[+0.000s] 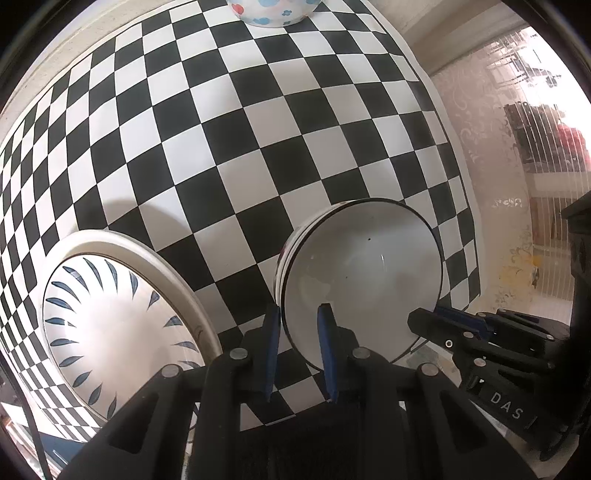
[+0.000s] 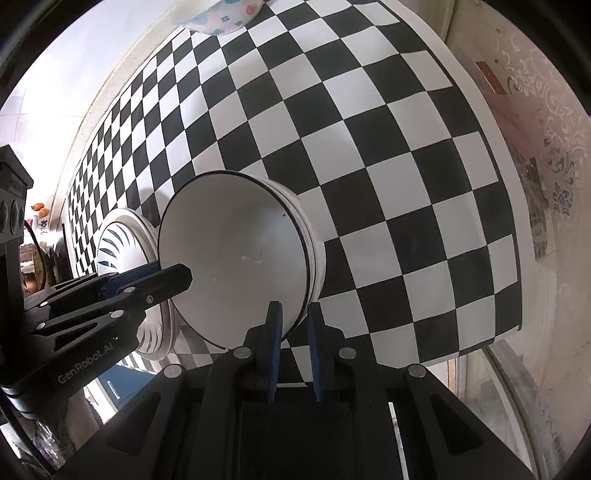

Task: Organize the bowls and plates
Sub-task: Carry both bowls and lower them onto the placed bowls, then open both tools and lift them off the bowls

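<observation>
Over the checkered surface (image 1: 258,129) we grip one white black-rimmed bowl (image 1: 362,280) from both sides: our left tool (image 1: 299,354) is clenched across its near-left rim and our right tool (image 2: 293,350) pinches its near-right rim (one pad inside, one outside). Just left of it lies a plate with blue leaf strokes (image 1: 114,332), and a flower-patterned bowl (image 1: 273,11) sits well apart at the far edge.

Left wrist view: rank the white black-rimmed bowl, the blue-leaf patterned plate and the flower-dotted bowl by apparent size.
1. White bowl with black rim and white plate with blue leaf pattern: about alike, both near the camera, so left unranked.
2. White bowl with blue and red flowers: smallest, but farthest away and cut off by the frame.
</observation>
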Motion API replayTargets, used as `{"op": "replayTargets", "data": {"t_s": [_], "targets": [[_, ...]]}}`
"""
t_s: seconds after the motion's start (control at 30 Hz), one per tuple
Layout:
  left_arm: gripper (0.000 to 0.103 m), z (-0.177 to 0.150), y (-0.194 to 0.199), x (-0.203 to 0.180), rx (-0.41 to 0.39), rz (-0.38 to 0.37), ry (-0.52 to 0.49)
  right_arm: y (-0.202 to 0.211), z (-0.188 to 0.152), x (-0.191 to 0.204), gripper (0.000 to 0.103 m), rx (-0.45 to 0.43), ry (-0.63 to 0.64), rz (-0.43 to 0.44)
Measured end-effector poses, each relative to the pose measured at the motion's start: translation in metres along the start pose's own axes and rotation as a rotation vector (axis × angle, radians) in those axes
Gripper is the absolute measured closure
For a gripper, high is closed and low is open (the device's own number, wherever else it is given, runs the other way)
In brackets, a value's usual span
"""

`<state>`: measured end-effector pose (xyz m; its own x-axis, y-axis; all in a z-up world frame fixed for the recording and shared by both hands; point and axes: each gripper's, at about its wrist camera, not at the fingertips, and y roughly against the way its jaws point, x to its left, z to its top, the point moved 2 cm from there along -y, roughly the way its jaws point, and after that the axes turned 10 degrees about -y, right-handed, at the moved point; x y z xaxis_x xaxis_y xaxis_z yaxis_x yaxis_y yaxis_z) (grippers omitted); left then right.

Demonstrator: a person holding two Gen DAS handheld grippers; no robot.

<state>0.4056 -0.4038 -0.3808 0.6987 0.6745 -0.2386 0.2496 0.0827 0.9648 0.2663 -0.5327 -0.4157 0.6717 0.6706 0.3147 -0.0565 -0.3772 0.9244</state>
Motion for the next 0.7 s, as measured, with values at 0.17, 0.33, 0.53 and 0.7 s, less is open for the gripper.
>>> {"op": "replayTargets", "data": {"t_s": [0.17, 0.33, 0.53, 0.7], "targets": [[0.084, -0.002, 0.015, 0.001, -0.038, 0.011, 0.015, 0.019, 0.006, -0.005, 0.088, -0.027, -0.011, 0.012], [0.079, 0.007, 0.049, 0.006, -0.139, 0.043, 0.035, 0.042, 0.021, -0.006, 0.087, -0.072, 0.008, 0.005], [0.079, 0.048, 0.077, 0.034, -0.203, 0.012, 0.117, 0.072, 0.062, 0.005, 0.025, -0.148, 0.016, 0.079], [0.079, 0.101, 0.095, 0.061, -0.246, 0.011, 0.18, 0.088, 0.113, 0.023, 0.025, -0.196, 0.025, 0.103]]}}
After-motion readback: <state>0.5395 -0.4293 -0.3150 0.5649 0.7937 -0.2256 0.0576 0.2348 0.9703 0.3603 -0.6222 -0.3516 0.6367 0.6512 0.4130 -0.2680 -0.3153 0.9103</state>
